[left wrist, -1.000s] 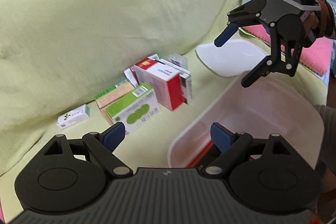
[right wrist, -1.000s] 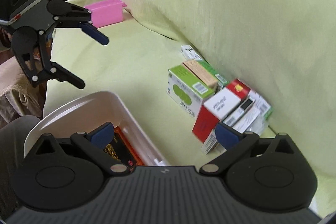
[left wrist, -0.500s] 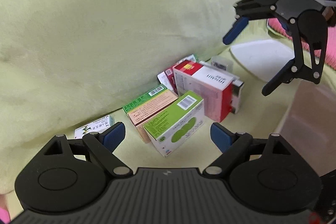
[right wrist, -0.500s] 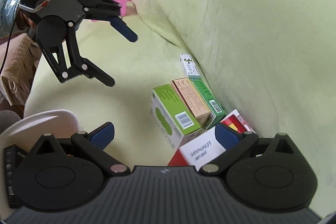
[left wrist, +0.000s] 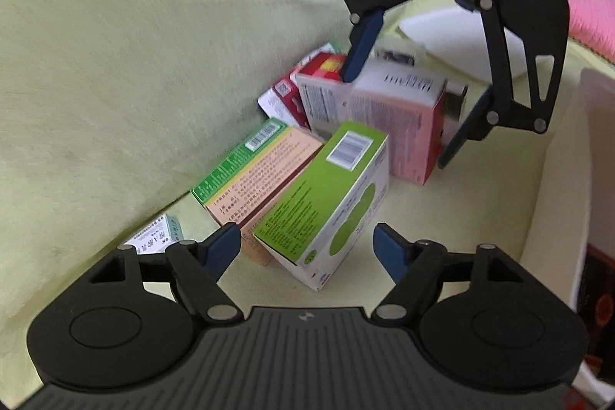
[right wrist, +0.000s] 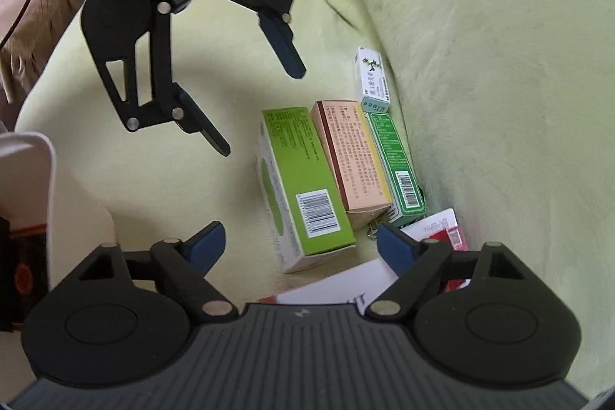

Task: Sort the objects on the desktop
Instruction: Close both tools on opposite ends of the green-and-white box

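Note:
Several medicine boxes lie on the yellow-green sofa seat against its backrest. My left gripper point(left wrist: 307, 248) is open just above the lime green box point(left wrist: 326, 195), which lies beside a peach box point(left wrist: 265, 179) and a dark green box point(left wrist: 238, 160). A small white box point(left wrist: 153, 241) sits farther left. My right gripper point(left wrist: 399, 116) is open, its fingers straddling the white-and-red box point(left wrist: 392, 114); contact is unclear. In the right wrist view, my right gripper point(right wrist: 301, 244) hangs over that box point(right wrist: 346, 287), and the left gripper point(right wrist: 259, 110) hovers left of the lime green box point(right wrist: 303, 179).
A white bin point(left wrist: 592, 141) stands at the right edge with a dark box point(left wrist: 595, 275) inside. Behind the boxes lie a white lid point(left wrist: 434, 29) and a pink item point(left wrist: 588, 14). The sofa backrest point(left wrist: 153, 45) walls off the left and far side.
Both grippers have come down and in toward the boxes at the backrest. The bin has slid toward the edge of both views. Both stay open.

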The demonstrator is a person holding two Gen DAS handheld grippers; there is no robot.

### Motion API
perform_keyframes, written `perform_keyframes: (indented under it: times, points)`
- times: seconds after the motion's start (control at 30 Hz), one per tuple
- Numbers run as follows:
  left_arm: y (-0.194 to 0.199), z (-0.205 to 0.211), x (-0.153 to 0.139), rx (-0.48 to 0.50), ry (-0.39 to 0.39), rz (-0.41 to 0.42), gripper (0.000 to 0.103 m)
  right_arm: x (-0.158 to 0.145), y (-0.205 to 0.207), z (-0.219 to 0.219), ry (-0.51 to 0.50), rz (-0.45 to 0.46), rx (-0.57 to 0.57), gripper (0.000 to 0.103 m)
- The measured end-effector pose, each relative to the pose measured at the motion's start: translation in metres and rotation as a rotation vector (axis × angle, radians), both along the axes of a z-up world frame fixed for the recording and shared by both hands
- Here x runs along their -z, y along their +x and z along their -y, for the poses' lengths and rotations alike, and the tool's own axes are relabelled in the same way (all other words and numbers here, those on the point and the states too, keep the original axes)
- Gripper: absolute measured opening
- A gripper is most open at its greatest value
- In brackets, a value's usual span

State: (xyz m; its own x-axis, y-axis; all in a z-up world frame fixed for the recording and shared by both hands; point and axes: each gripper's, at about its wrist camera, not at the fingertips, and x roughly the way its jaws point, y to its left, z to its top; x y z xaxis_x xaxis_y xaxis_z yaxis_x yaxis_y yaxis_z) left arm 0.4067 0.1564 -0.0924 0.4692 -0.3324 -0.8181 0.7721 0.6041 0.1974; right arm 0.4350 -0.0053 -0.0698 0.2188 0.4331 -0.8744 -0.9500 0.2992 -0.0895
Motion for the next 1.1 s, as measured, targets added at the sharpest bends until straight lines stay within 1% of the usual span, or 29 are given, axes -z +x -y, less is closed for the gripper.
perform_keyframes:
  times: [0.1,0.17,0.23,0.27,0.3,0.4,0.47,0.53,0.57,0.6,0.87,1.1]
  points:
    - [0.008,0.002,0.011,0.014,0.031,-0.01,0.074,0.007,0.004,-0.007,-0.027,-0.005,-0.019,0.08]
    - [0.012,0.003,0.015,0.022,0.035,-0.013,0.069,0.013,0.006,-0.01,-0.052,-0.014,-0.031,0.077]
    - [0.013,0.004,0.019,0.028,0.038,-0.016,0.067,0.019,0.006,-0.013,-0.082,-0.013,-0.041,0.075]
    - [0.013,0.005,0.02,0.034,0.04,-0.016,0.065,0.022,0.006,-0.014,-0.095,-0.008,-0.048,0.073]
    - [0.013,0.006,0.021,0.04,0.043,-0.014,0.065,0.024,0.006,-0.015,-0.104,-0.002,-0.052,0.072]
    - [0.014,0.006,0.025,0.042,0.052,-0.018,0.064,0.029,0.008,-0.017,-0.121,-0.001,-0.053,0.071]
    - [0.015,0.006,0.027,0.041,0.055,-0.019,0.061,0.032,0.007,-0.019,-0.138,-0.003,-0.064,0.065]
    - [0.015,0.006,0.028,0.041,0.054,-0.02,0.058,0.035,0.005,-0.021,-0.151,0.0,-0.069,0.048]
    - [0.015,0.005,0.027,0.045,0.052,-0.022,0.058,0.035,0.004,-0.02,-0.151,0.007,-0.067,0.045]
    - [0.014,0.005,0.027,0.051,0.052,-0.021,0.057,0.034,0.003,-0.019,-0.143,0.012,-0.066,0.039]
    - [-0.001,0.002,0.023,0.049,0.05,-0.003,0.054,0.027,-0.01,-0.012,-0.12,0.02,-0.047,0.038]
    - [-0.023,-0.001,0.013,0.045,0.04,-0.002,0.053,0.02,-0.026,-0.016,-0.111,0.04,-0.069,0.038]
